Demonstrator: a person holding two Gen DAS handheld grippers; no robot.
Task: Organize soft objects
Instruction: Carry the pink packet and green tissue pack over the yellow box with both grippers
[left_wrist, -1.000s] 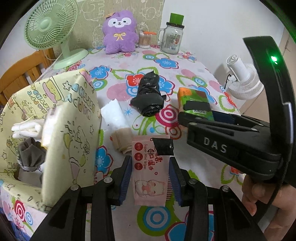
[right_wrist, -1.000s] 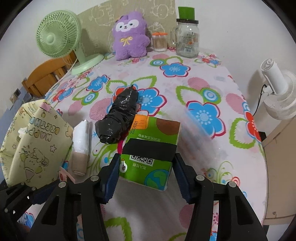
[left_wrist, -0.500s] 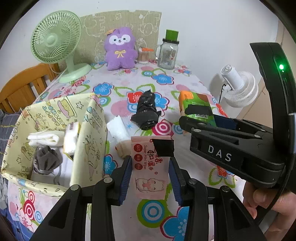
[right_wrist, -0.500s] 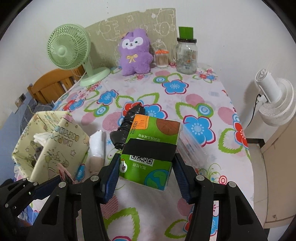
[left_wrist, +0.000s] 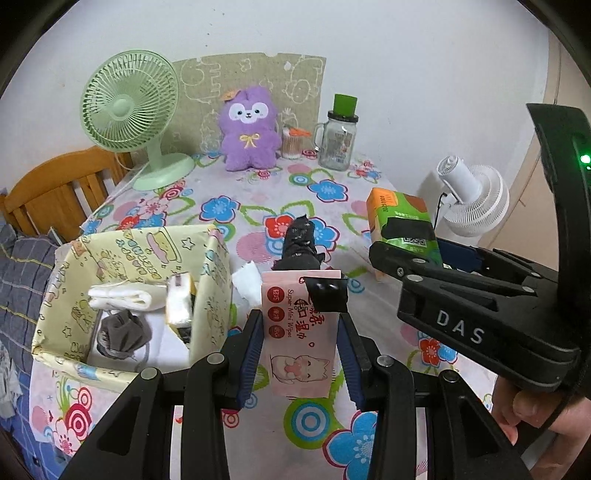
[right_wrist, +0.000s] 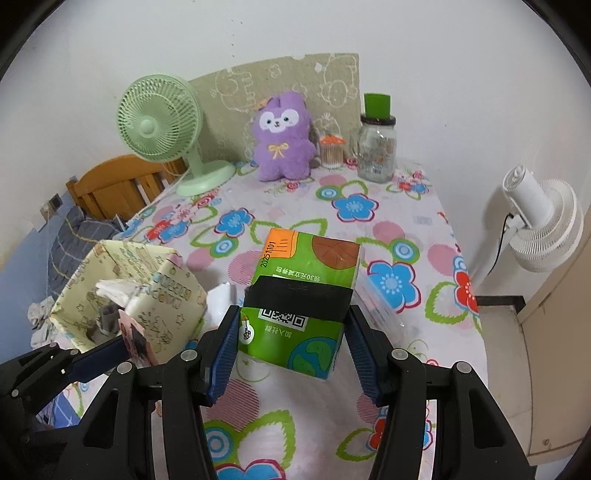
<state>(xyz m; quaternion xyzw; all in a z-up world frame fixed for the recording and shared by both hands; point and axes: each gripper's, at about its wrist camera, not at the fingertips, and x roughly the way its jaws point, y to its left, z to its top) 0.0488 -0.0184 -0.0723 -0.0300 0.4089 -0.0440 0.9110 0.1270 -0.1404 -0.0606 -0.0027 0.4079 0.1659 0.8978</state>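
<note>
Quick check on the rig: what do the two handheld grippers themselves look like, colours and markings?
Both are matte black plastic with silver pivot screws and blue ribbed pads on the fingers. Seen from the left wrist camera, the right gripper carries white "DAS" lettering on its side and a curved black upright with a lit green light. The left gripper looks the same build. No sleeve or cables show.

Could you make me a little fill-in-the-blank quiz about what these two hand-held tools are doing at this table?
1. The left tool grips a pink pack of ____.
2. The right tool grips a tissue pack that is mostly ____ in colour.
3. The purple plush toy sits between the glass jar and the green ____.
4. The yellow box stands on the ____ side of the left tool.

Answers: wipes; green; fan; left
</note>
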